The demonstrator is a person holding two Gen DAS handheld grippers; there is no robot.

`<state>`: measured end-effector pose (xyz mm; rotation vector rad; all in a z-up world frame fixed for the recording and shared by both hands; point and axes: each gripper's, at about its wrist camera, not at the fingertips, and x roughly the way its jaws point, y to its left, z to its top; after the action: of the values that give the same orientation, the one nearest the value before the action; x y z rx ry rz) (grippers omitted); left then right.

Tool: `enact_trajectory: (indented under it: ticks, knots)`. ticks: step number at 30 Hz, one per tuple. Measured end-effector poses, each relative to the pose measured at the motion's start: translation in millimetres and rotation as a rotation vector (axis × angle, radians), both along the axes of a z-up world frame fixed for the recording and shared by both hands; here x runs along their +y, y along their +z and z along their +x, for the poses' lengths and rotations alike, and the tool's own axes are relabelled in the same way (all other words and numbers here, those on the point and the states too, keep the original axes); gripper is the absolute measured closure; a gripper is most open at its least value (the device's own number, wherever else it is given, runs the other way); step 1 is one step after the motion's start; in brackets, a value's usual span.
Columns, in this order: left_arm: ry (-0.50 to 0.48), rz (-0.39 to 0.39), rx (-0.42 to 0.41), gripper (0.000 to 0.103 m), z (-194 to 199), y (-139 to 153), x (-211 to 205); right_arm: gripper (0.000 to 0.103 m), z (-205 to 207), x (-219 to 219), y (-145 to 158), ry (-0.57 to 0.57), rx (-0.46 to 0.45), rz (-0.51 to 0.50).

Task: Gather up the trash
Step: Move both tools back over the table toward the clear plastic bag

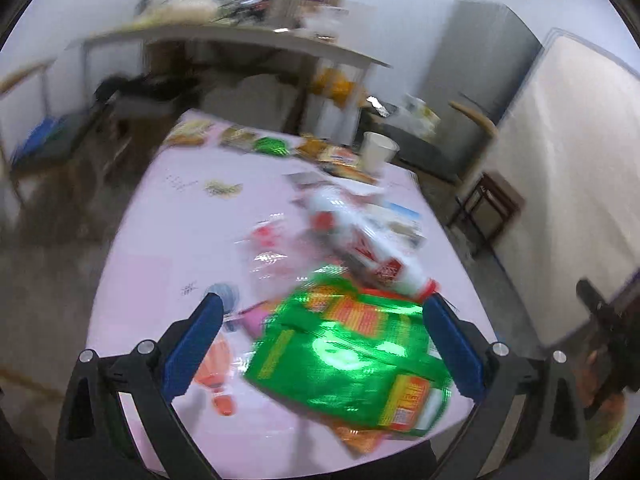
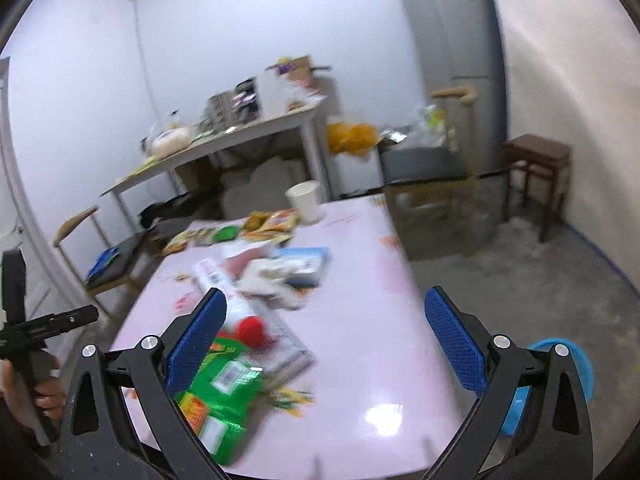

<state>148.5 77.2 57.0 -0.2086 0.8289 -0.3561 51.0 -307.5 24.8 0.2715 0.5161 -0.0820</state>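
**Inspector:** Surface first. A pale pink table (image 2: pixel 372 320), glossy, with a light glare near its close edge. Room: white walls, rough grey floor, a grey refrigerator (image 2: pixel 452 40) in the far corner, a dark wooden stool (image 2: pixel 536 168) by the right wall, and a cluttered white side table (image 2: pixel 224 144) against the back wall.

**Clerk:** And the trash?

**Inspector:** Spread across the pink table. Nearest is a green foil snack bag (image 1: pixel 344 360), lying flat at the close edge. In the left wrist view its long axis runs from upper left to lower right, the orange-labelled end toward the table's edge. Just beyond it lies a white bottle with a red cap (image 2: pixel 250 330), on its side, cap toward the camera, body running away up-left. Further back: crumpled white paper (image 2: pixel 272 276), a blue-and-white carton (image 2: pixel 308 264), a row of small wrappers (image 2: pixel 256 228) and an upright white paper cup (image 2: pixel 304 200) near the far edge.

**Clerk:** Grippers?

**Inspector:** Left gripper (image 1: pixel 320 344): jaws wide apart, nothing clamped (the green bag shows between the blue pads, but I cannot tell that either touches it; the frame is blurred). Right gripper (image 2: pixel 324 344): jaws equally wide, nothing between them but table. A blue bin (image 2: pixel 568 364) stands on the floor to the right.
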Motion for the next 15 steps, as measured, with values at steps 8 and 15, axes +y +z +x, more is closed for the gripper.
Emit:
enact_trajectory:
  ticks: [8, 15]
  knots:
    - [0.030, -0.247, 0.138, 0.005, 65.4, -50.5, 56.9, 0.010, 67.3, 35.1, -18.2, 0.235, 0.178, 0.273]
    - [-0.017, -0.383, 0.252, 0.010, 129.3, -89.2, 49.7, 0.018, 108.2, 51.3, -22.3, 0.256, 0.279, 0.332]
